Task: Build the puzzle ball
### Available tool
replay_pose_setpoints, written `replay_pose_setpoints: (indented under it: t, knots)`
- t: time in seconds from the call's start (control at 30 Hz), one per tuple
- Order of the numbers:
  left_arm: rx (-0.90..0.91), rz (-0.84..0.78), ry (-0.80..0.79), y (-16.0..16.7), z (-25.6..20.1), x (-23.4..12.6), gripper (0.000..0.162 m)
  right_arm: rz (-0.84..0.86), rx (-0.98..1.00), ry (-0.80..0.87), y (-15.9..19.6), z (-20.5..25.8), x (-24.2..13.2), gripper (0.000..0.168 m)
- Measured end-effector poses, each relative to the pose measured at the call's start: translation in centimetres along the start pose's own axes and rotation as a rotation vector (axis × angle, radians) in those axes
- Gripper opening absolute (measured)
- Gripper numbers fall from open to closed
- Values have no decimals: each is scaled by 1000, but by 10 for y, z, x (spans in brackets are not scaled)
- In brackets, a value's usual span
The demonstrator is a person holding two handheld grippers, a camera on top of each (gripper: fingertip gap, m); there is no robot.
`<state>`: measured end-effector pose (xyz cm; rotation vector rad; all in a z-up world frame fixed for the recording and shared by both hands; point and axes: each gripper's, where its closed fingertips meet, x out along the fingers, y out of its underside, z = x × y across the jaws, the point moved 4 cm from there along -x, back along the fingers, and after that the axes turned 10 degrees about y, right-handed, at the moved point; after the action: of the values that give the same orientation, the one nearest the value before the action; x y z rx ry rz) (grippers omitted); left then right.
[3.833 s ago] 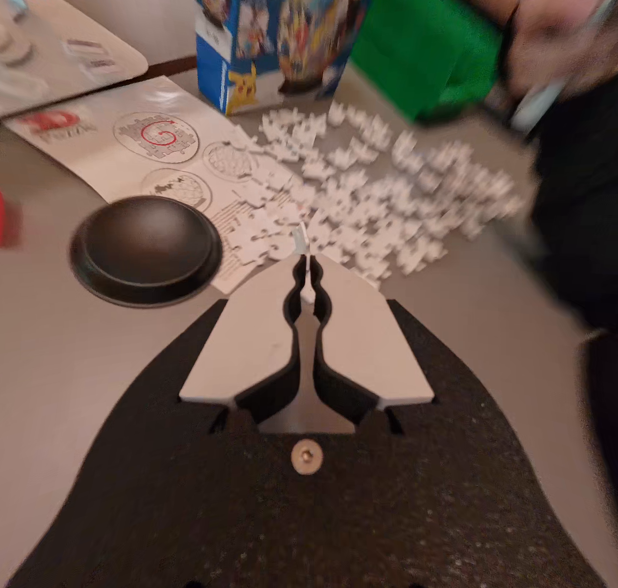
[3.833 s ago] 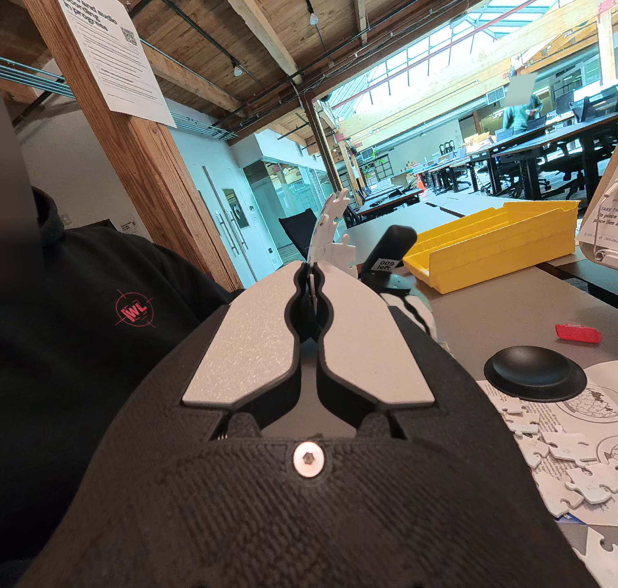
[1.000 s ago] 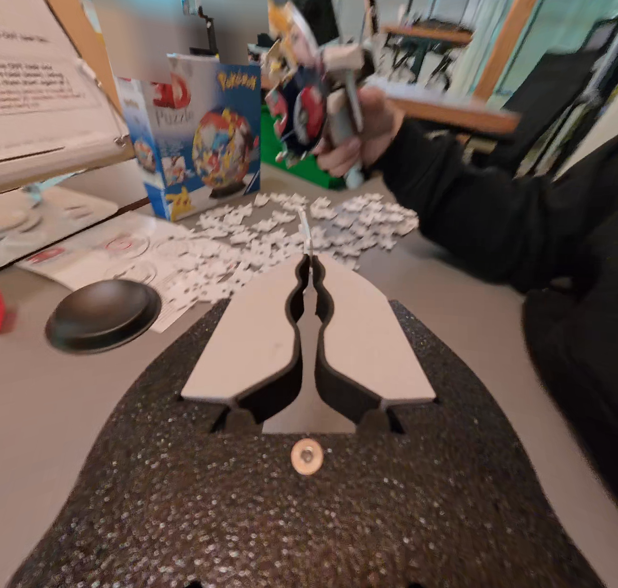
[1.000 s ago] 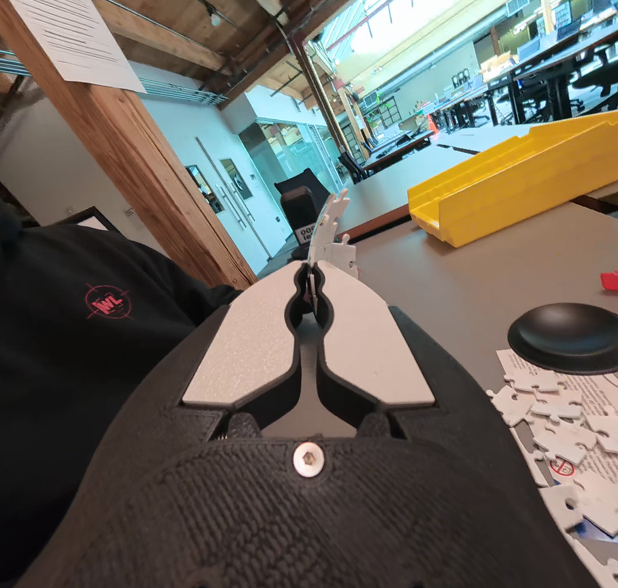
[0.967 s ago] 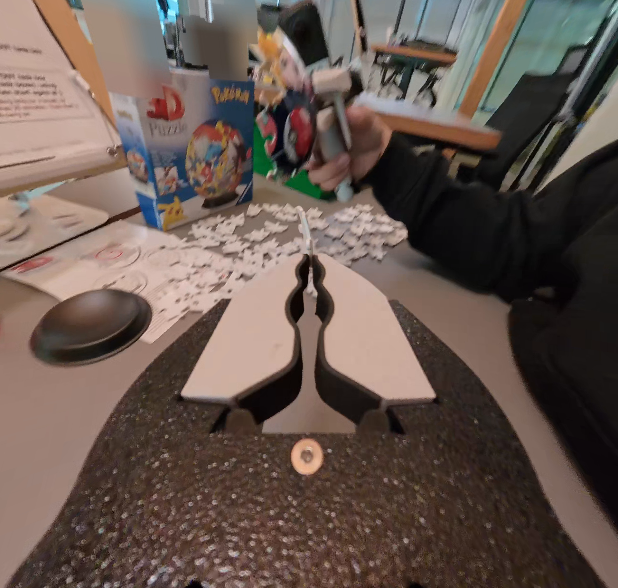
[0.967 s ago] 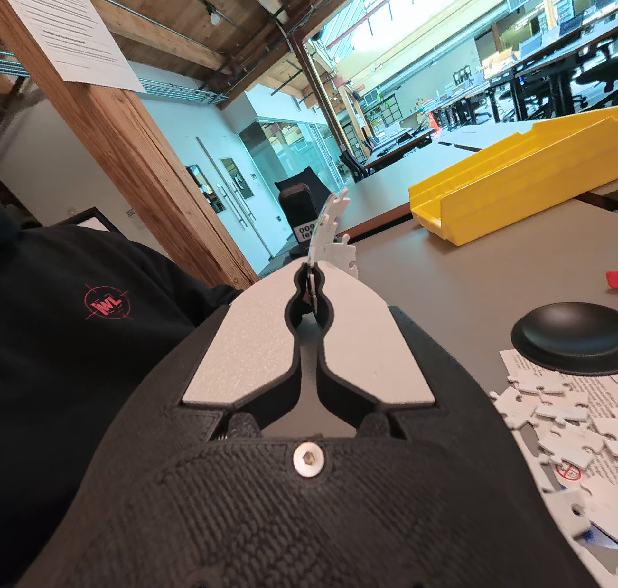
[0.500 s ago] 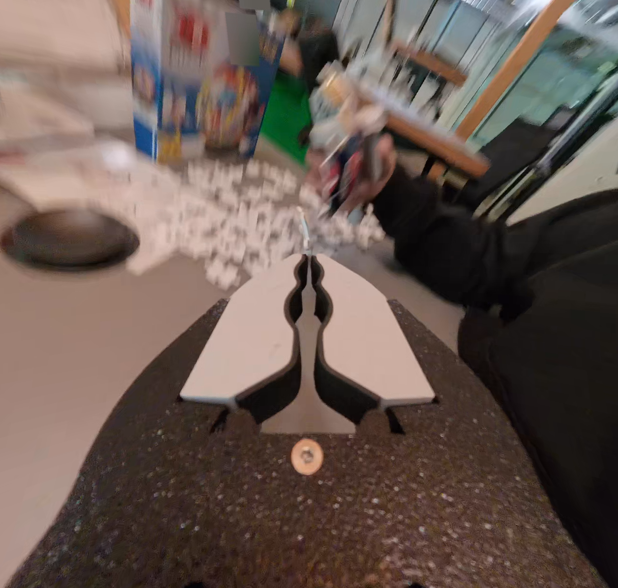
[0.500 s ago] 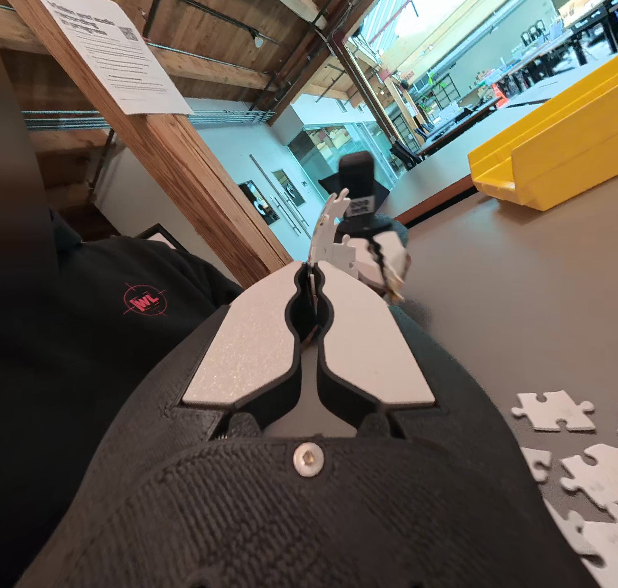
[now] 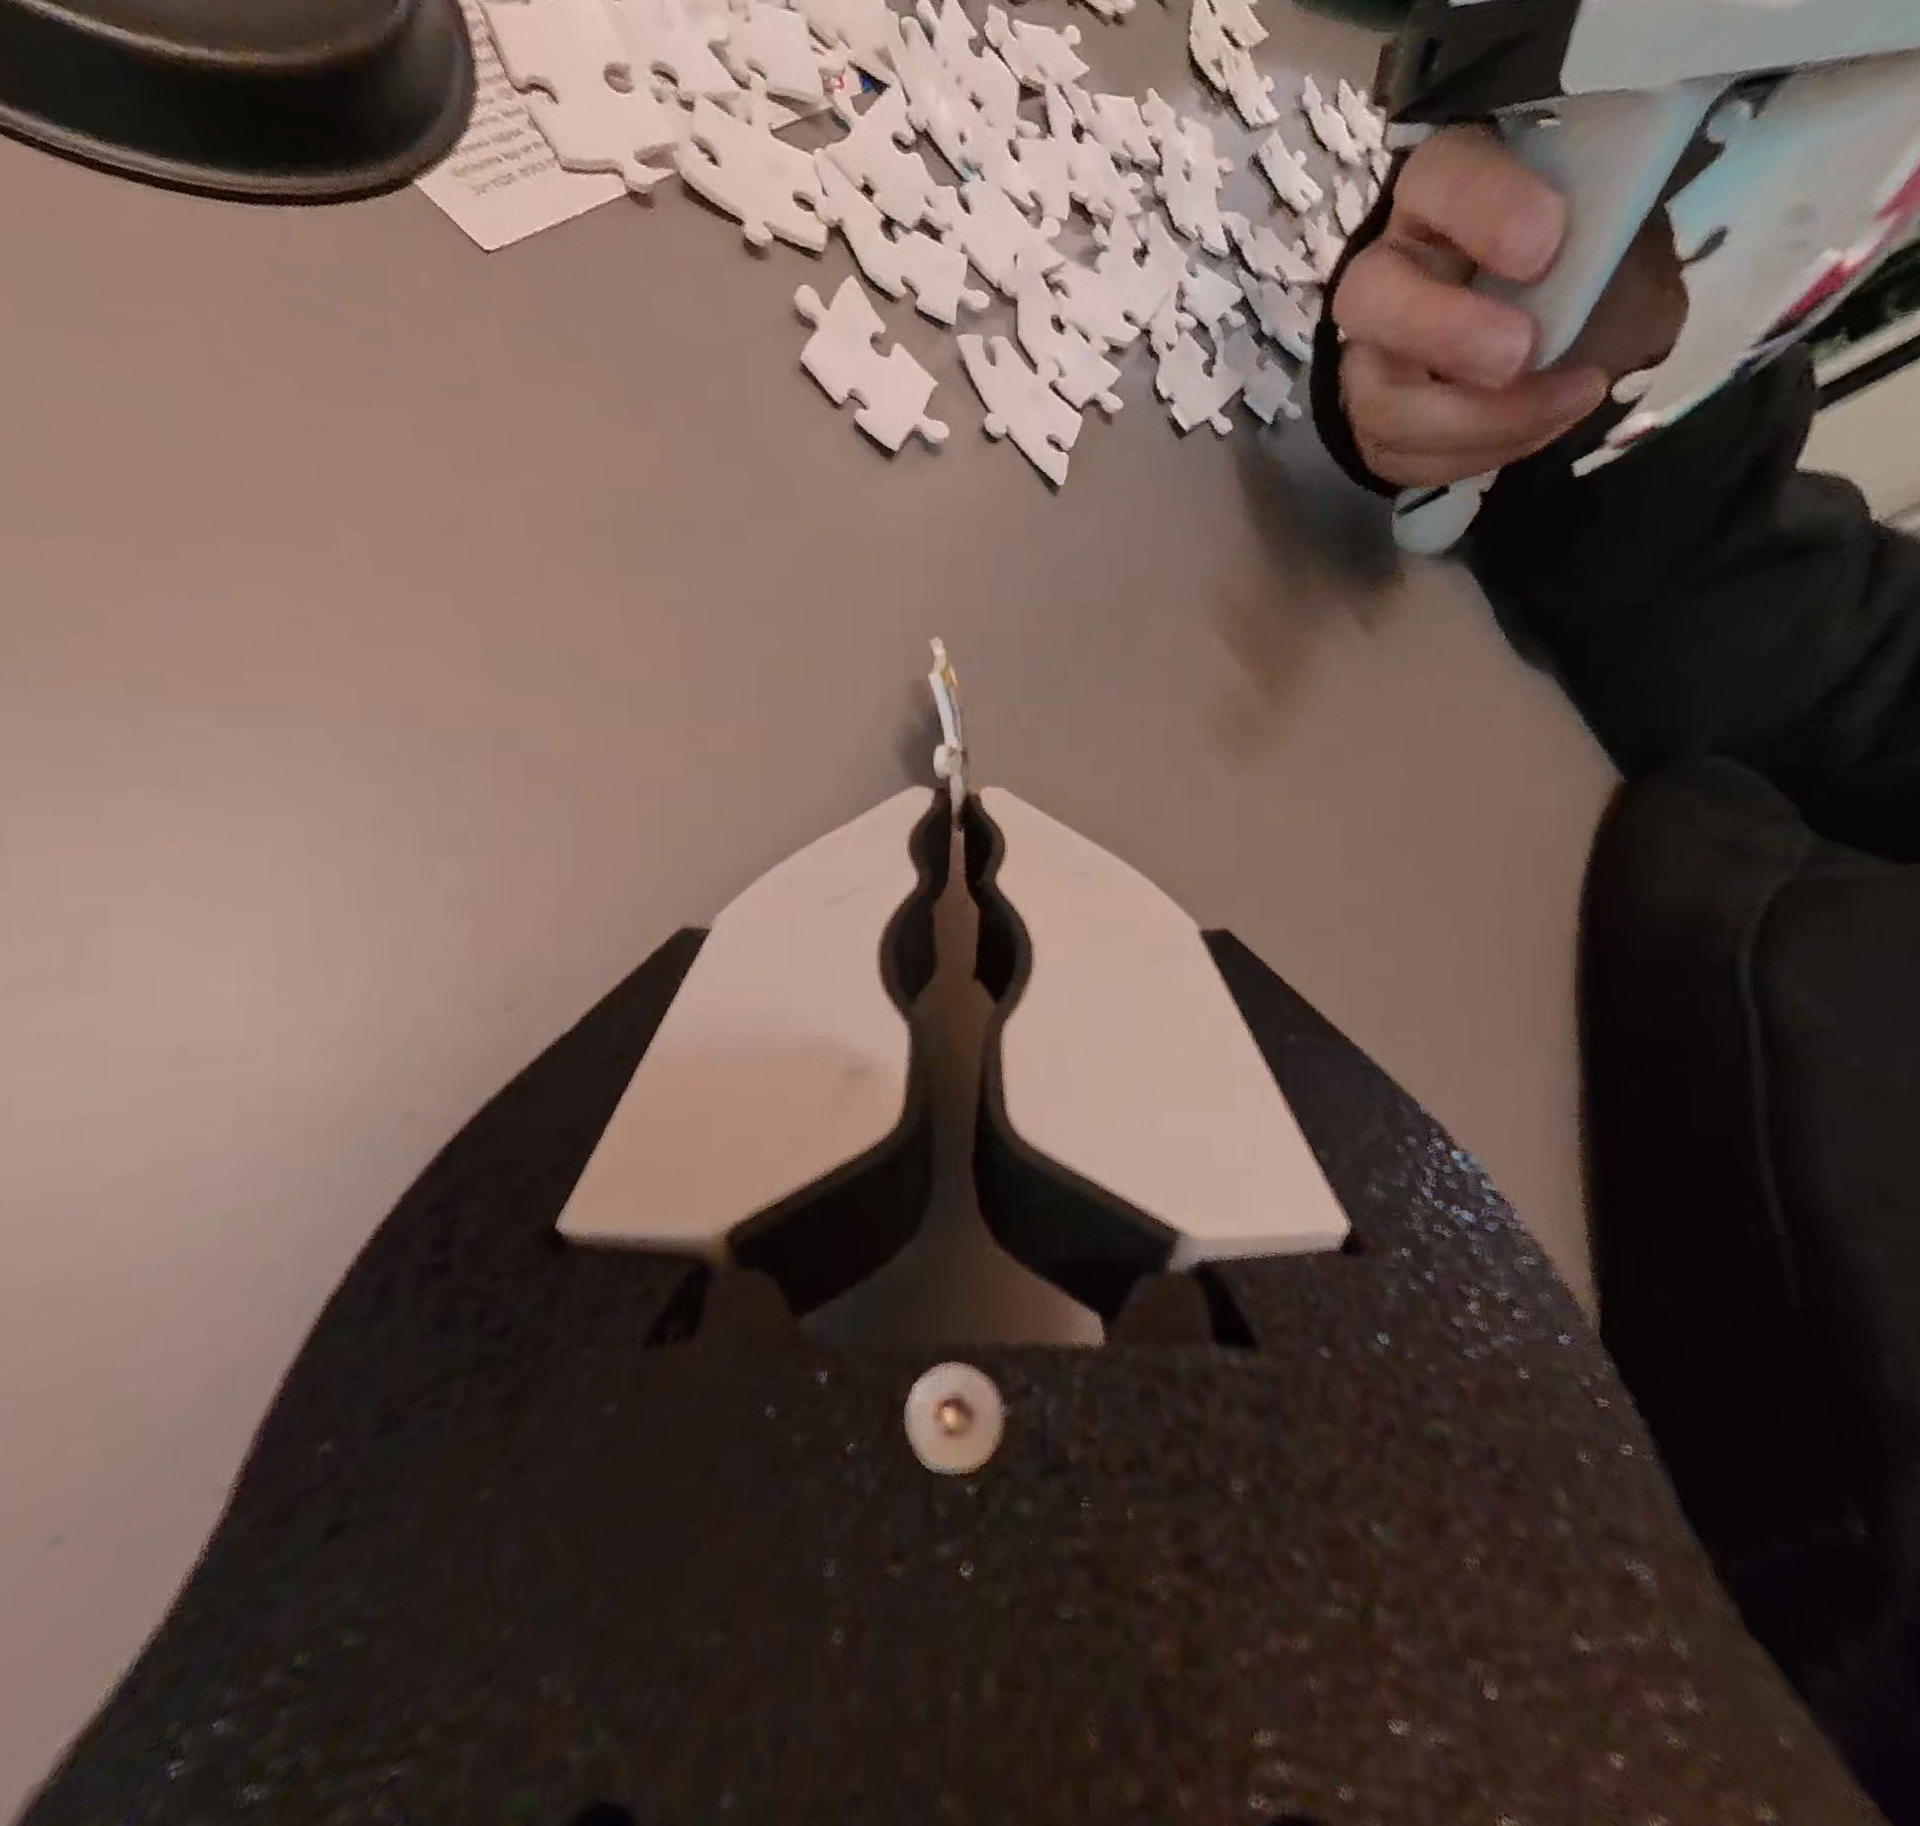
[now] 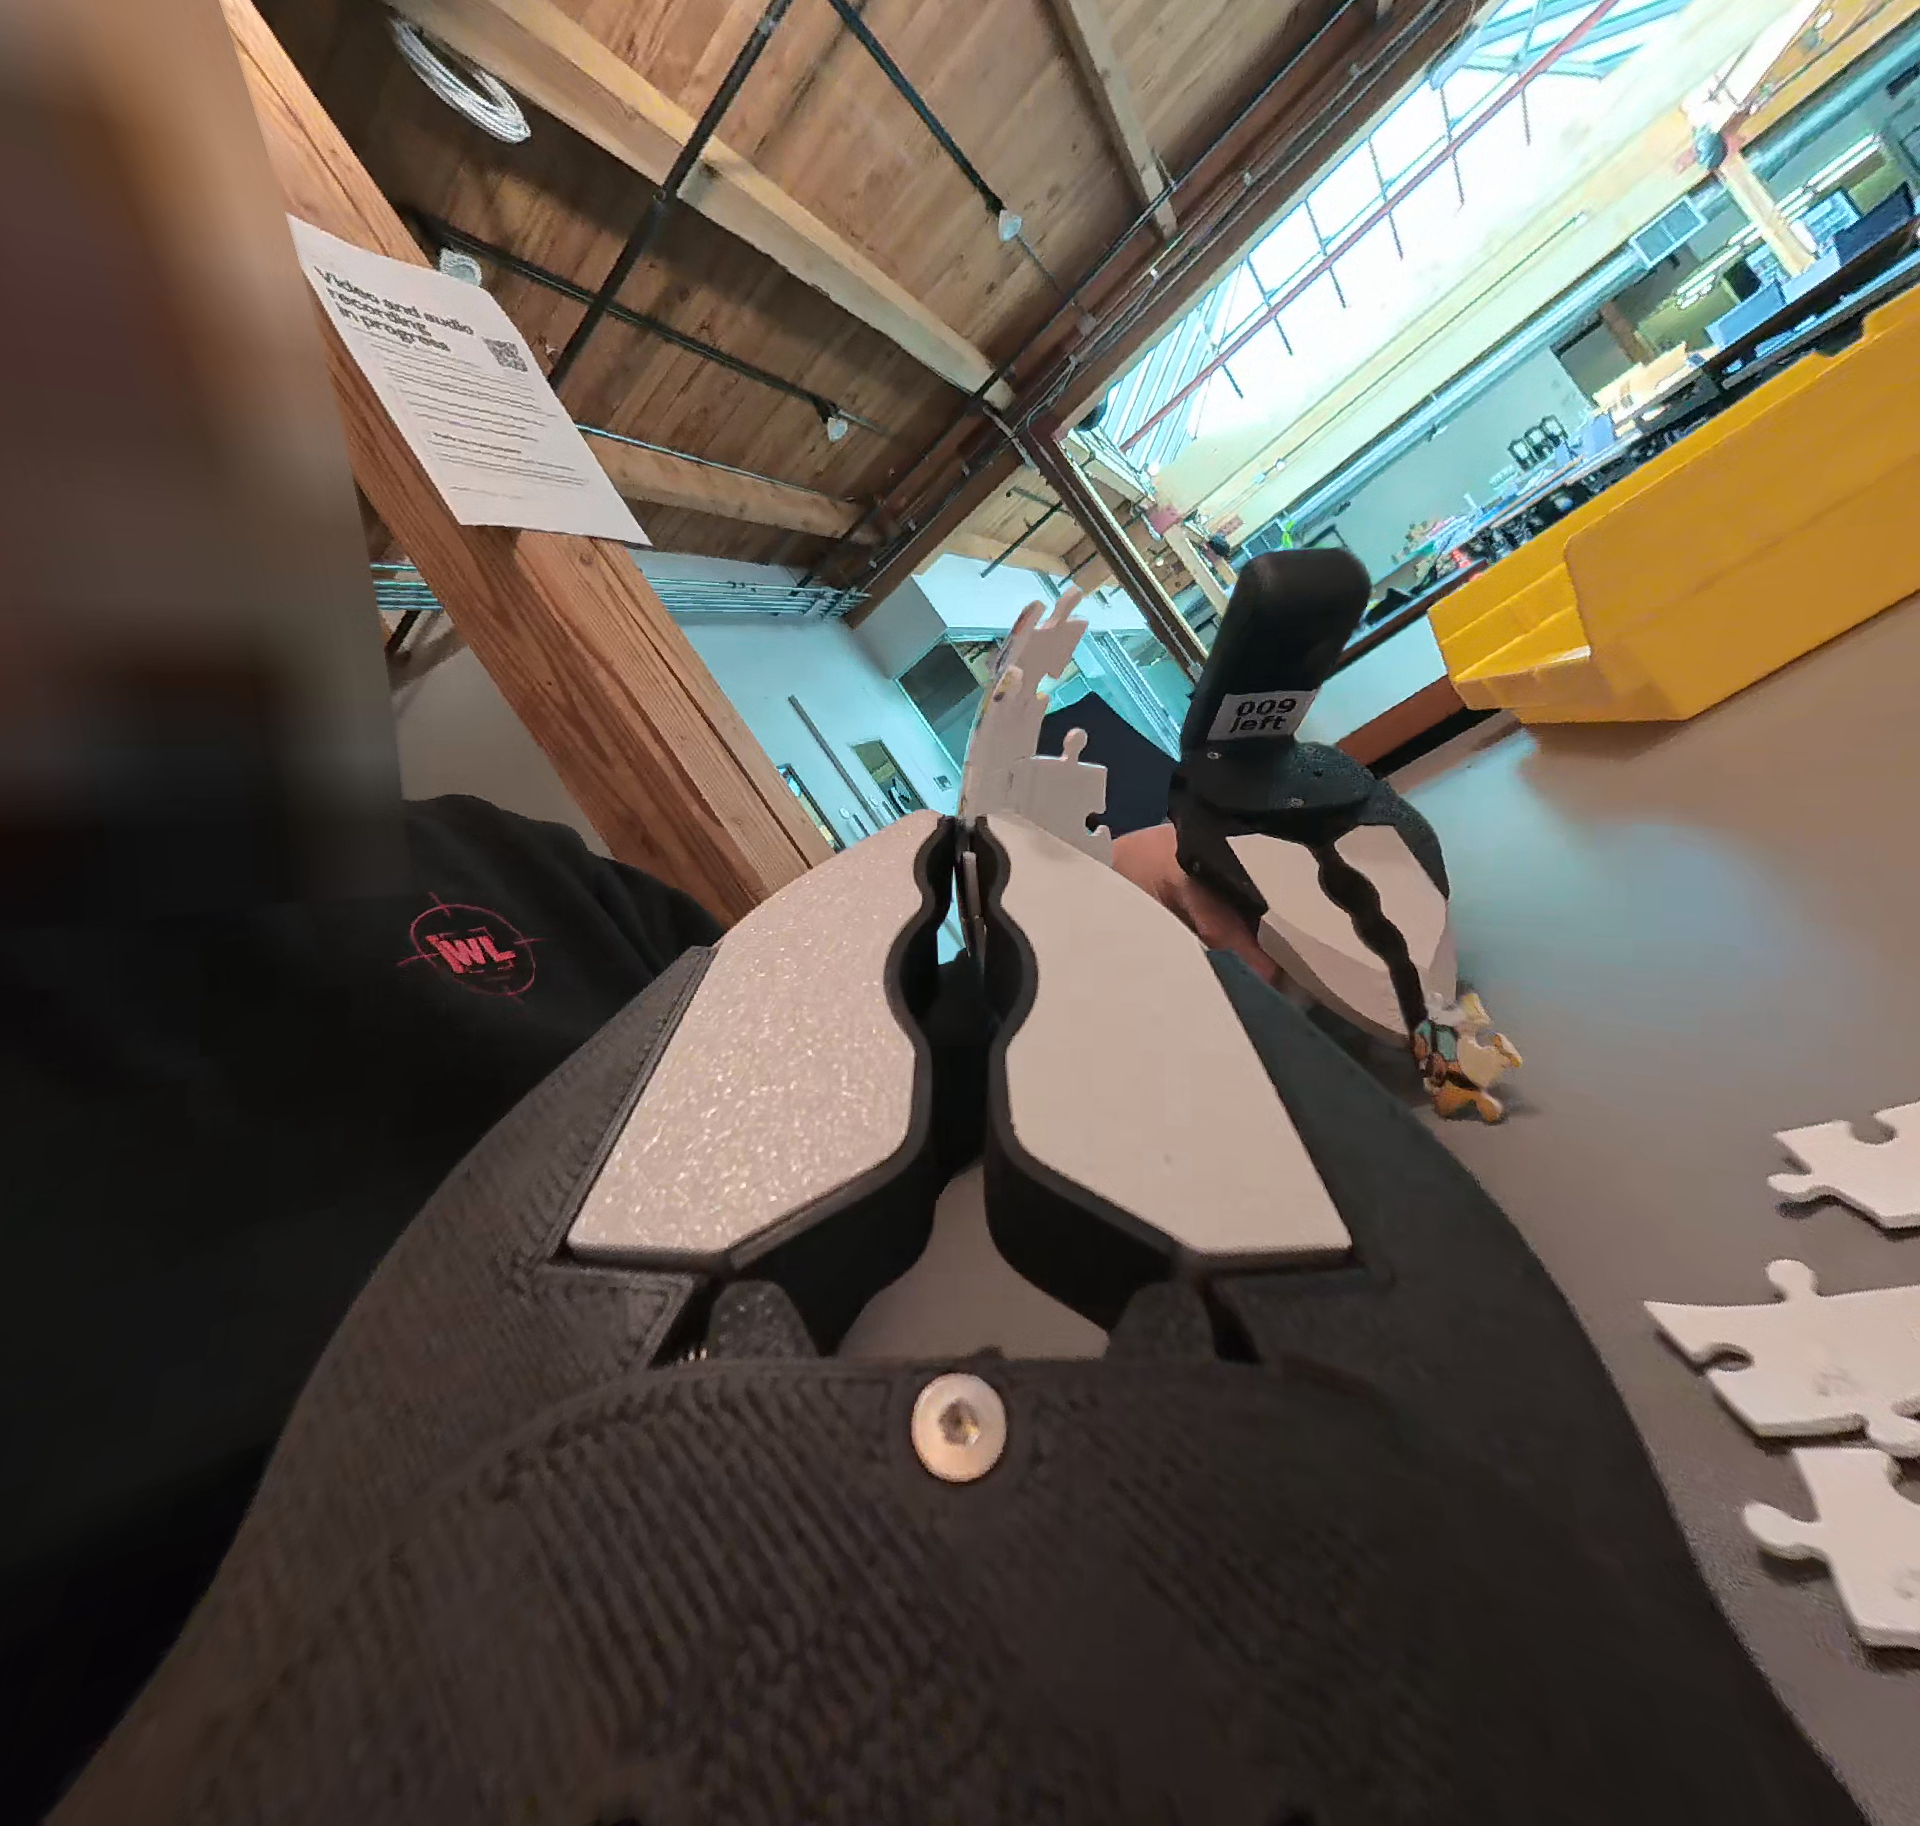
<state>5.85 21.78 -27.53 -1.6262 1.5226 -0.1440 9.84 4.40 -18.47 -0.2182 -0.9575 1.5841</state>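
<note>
We have swung the left claw (image 9: 954, 789) down from the raised, forward-facing pose it had half a second ago, so its view now looks at the grey desk (image 9: 416, 633) instead of across at the puzzle box. Its jaws are pinched narrow on a single piece (image 9: 945, 711), held edge-on and hanging just above the bare desk; from the right wrist view the same piece (image 10: 1465, 1054) shows a printed, colourful face, and we cannot tell whether it touches the surface. The right claw (image 10: 964, 826) is likewise closed tight, gripping the curved section of joined pieces (image 10: 1023, 727) that stands up from its tips; in the left wrist view that section (image 9: 1766, 249) sits up at the right, with the person's hand (image 9: 1444, 322) on the handle. The two claws have drawn nearer each other than a second ago, yet piece and section are apart. We judge that the single piece is being steadied or re-seated against the desk before mating, so the joining step is not yet done. The loose pieces (image 9: 987, 145) lie white side up beyond, partly over the instruction sheet (image 9: 499, 187), beside the black stand (image 9: 208, 41), so most of the ball remains unbuilt.
</note>
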Motion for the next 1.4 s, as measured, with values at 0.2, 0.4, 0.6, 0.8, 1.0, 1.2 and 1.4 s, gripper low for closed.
replay_pose_setpoints:
  t: [0.2, 0.4, 0.6, 0.8, 1.0, 1.2, 1.4]
  knots:
    - [137, -20, -85, -3, -10, -26, 54, -1, -16, -43, 8, 7, 10, 3]
    - [380, -385, 368, -53, -108, -20, 53, -19, -81, -121, 13, 18, 26, 3]
    - [366, -314, 478, -61, -114, 5, 44, -3, -124, -121, 17, 21, 28, 3]
    - [385, -299, 556, -64, -120, 6, 16, 13, -139, -103, 18, 20, 27, 3]
    - [402, -242, 597, -64, -122, 4, 2, 59, -164, -58, 22, 20, 29, 25]
    - [402, -145, 583, -63, -119, 8, 2, 258, -345, 39, 32, 18, 32, 60]
    - [425, -93, 573, -65, -117, 20, 2, 274, -300, 3, 27, 18, 35, 42]
